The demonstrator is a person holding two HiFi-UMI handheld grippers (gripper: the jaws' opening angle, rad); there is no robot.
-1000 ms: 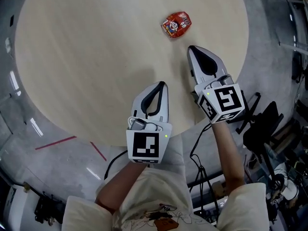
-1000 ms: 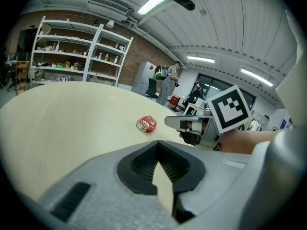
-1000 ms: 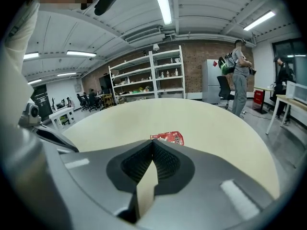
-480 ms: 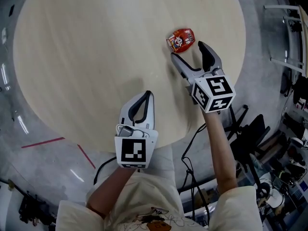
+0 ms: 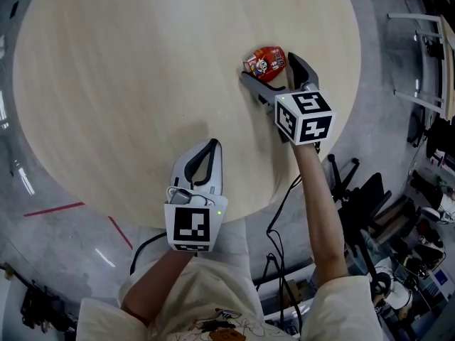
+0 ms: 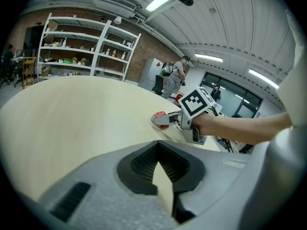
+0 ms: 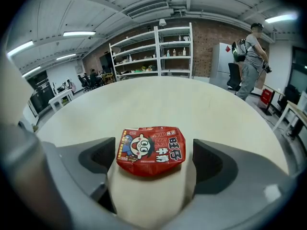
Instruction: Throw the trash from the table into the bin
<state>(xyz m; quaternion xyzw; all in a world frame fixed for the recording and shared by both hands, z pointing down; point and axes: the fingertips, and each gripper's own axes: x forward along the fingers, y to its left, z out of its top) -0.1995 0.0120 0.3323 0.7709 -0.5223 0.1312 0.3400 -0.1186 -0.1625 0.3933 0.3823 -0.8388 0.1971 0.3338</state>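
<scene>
A red snack packet (image 5: 265, 61) with a cartoon face lies flat on the round pale wooden table (image 5: 128, 69), near its right edge. My right gripper (image 5: 274, 71) has just been opening its jaws and stands open around the red snack packet (image 7: 152, 150), one jaw on each side, pads clear of it. The packet (image 6: 160, 119) also shows small in the left gripper view, in front of the right gripper (image 6: 169, 121). My left gripper (image 5: 207, 148) is shut with nothing in it, hovering over the table's near edge. No bin is in view.
Grey floor with red tape lines (image 5: 53, 209) surrounds the table. Cables and black chair parts (image 5: 348, 183) clutter the floor to the right. Shelving (image 7: 153, 51) and a standing person (image 7: 250, 56) are far beyond the table.
My right gripper has moved forward to the packet and opened from shut; its jaws now straddle the packet. The left gripper has shifted slightly toward the table's near edge.
</scene>
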